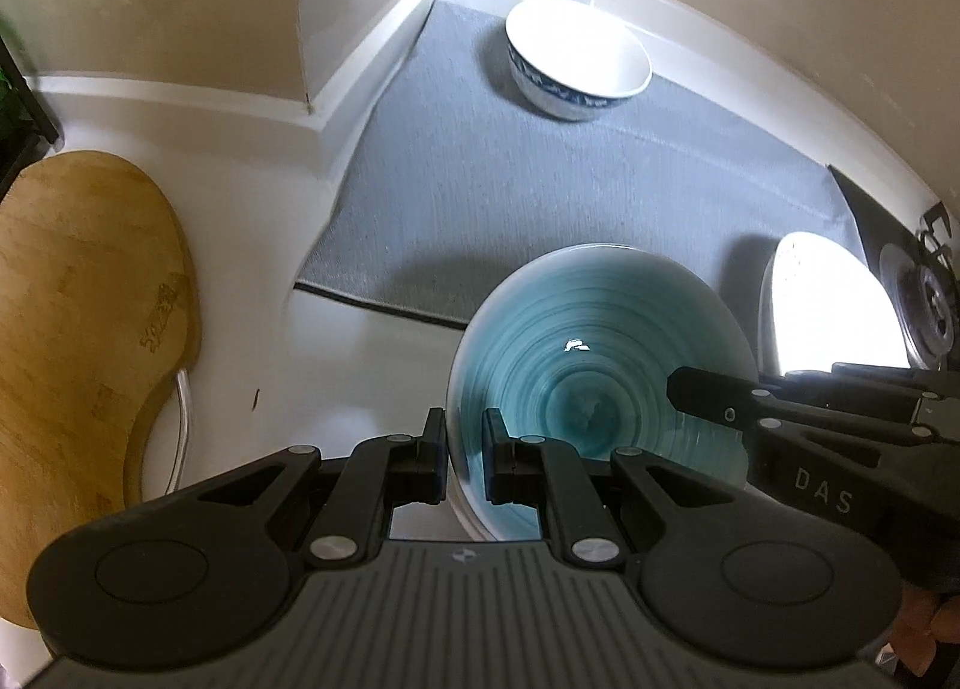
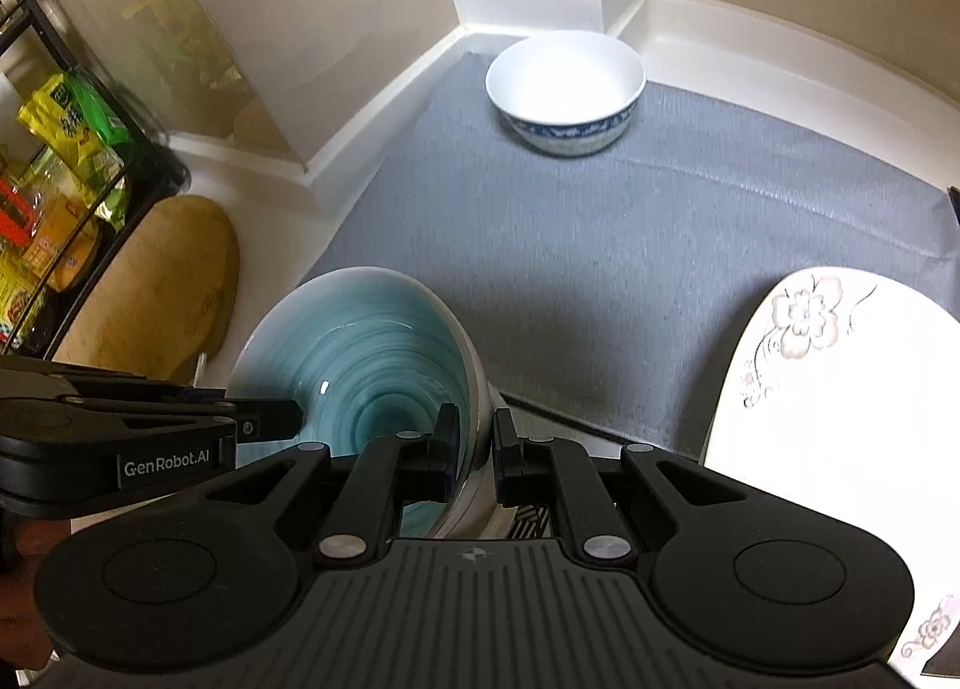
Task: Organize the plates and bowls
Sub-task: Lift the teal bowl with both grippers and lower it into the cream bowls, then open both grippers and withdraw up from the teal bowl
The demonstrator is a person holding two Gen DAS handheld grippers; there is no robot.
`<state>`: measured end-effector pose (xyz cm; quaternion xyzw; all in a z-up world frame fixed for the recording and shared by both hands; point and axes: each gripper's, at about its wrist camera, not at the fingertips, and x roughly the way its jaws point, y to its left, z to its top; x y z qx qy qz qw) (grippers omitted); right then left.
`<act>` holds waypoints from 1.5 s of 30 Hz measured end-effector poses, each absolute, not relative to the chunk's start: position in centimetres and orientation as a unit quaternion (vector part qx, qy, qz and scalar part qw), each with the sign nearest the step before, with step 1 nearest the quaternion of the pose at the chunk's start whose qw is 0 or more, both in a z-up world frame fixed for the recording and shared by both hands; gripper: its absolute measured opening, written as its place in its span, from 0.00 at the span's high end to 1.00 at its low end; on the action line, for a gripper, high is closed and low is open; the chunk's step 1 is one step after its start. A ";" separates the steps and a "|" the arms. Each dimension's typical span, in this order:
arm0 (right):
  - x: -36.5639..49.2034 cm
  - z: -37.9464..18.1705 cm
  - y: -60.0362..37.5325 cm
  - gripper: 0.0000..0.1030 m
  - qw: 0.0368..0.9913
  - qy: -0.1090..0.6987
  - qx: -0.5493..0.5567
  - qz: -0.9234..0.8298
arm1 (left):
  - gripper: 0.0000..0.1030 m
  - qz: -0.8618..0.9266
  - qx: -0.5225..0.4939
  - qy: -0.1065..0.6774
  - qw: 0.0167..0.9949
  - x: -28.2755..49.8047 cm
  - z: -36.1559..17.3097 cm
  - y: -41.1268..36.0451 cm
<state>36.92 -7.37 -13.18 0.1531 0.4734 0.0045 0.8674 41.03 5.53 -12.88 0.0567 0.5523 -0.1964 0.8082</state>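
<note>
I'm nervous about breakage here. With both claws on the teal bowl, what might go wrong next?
1. Both the left claw and right claw pinch only the thin rim of the teal bowl, on opposite sides; uneven pulling might make the glossy glaze slip free.
2. The flowered plate sits close by, so a swing toward that side may clip it.
3. The bowl appears tilted; releasing one claw early could tip it.

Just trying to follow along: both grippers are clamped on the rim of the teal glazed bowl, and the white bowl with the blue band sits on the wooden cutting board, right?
Not quite. The white bowl with the blue band sits on the grey mat, not the wooden cutting board, as the right wrist view shows. The left gripper and right gripper do clamp the teal glazed bowl.
</note>
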 end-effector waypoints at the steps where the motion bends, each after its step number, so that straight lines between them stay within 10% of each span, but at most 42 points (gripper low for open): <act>1: 36.9 -13.3 -7.3 0.88 0.866 0.475 0.153 0.005 | 0.89 -0.195 0.054 0.554 0.808 40.9 -13.0 5.6; 31: 36.9 -14.2 -9.2 0.92 0.862 0.469 0.194 0.020 | 0.86 -0.193 0.038 0.544 0.815 41.0 -12.7 6.0; 41: 36.7 -14.5 -8.9 0.87 0.856 0.478 0.195 0.016 | 0.35 -0.194 0.043 0.524 0.828 41.1 -12.3 5.6; 45: 36.5 -13.9 -8.8 0.61 0.860 0.473 0.190 0.018 | 0.20 -0.198 0.047 0.515 0.832 41.0 -12.2 5.3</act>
